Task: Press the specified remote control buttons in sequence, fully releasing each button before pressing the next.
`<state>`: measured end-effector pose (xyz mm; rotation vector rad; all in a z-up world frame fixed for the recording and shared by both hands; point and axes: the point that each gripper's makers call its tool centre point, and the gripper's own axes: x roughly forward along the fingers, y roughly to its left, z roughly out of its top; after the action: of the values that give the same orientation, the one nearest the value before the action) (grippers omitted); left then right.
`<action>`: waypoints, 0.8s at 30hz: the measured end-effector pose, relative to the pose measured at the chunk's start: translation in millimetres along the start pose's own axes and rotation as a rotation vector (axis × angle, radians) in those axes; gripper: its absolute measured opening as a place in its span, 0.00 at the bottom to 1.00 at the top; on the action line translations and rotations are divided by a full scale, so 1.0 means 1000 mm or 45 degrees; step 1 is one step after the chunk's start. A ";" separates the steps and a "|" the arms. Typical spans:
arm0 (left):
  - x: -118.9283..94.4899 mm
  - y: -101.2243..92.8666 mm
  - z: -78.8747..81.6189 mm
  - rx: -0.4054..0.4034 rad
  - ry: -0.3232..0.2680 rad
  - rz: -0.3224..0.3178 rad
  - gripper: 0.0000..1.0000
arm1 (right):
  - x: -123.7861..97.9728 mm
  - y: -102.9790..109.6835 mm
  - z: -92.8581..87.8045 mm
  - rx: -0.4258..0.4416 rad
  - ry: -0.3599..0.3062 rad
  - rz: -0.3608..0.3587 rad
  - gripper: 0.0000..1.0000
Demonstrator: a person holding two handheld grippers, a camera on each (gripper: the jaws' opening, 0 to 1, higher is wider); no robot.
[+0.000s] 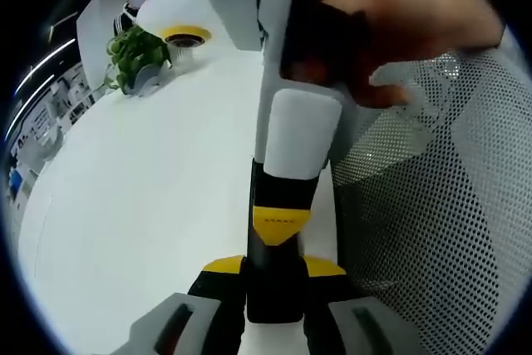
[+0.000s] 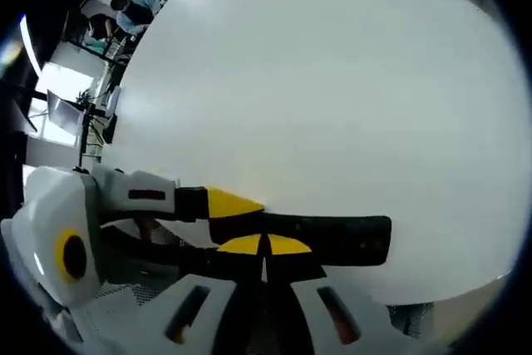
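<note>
Left gripper view first: the left claw [image 1: 274, 268] comes up from the bottom, its yellow tips set on either side of the black remote control [image 1: 274, 298], clamping it between them above the white desk [image 1: 150, 189]. From the top the right claw [image 1: 280, 224] reaches in. Its yellow tips are pinched into one wedge, which sits on the upper face of the remote control. A hand [image 1: 391, 31] grips that claw's handle. At the far edge of the desk there is a small green plant [image 1: 137, 56] with a yellow-ringed round object [image 1: 184, 36] beside it, and a mesh chair back [image 1: 432, 197] stands on the right.

Over to the right gripper view: the right claw [image 2: 266, 245] is fully closed, yellow tips meeting, and they lie right against the long edge of the remote control [image 2: 341, 239]. The remote runs sideways across the frame over the near edge of the desk [image 2: 332, 81]. The left claw [image 2: 233, 203] comes in from the left with a yellow tip against the remote's end. A person [image 2: 125, 10] is visible far off at the upper left.
</note>
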<state>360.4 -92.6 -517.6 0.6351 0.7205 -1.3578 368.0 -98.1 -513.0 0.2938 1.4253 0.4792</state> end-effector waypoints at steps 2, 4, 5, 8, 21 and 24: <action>0.000 0.000 0.000 0.002 0.001 0.000 0.25 | -0.001 0.004 0.001 0.030 -0.012 0.040 0.00; 0.000 0.000 0.000 0.004 0.004 -0.001 0.25 | -0.004 0.004 0.001 0.043 -0.016 0.049 0.00; 0.000 0.000 0.000 0.005 0.005 -0.001 0.25 | -0.005 0.004 0.001 0.047 -0.021 0.049 0.00; 0.000 -0.001 0.001 0.003 0.009 0.000 0.25 | -0.014 0.007 0.007 0.078 -0.073 0.088 0.00; 0.000 -0.001 0.000 -0.014 0.037 0.010 0.25 | -0.114 0.025 0.058 -0.056 -0.643 0.228 0.00; 0.000 -0.001 0.000 -0.012 0.039 0.011 0.25 | -0.153 0.025 0.059 -0.072 -0.808 0.222 0.00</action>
<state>359.7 -92.9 -517.2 0.6521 0.7472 -1.3383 411.7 -145.5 -359.9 0.4783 0.7707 0.5098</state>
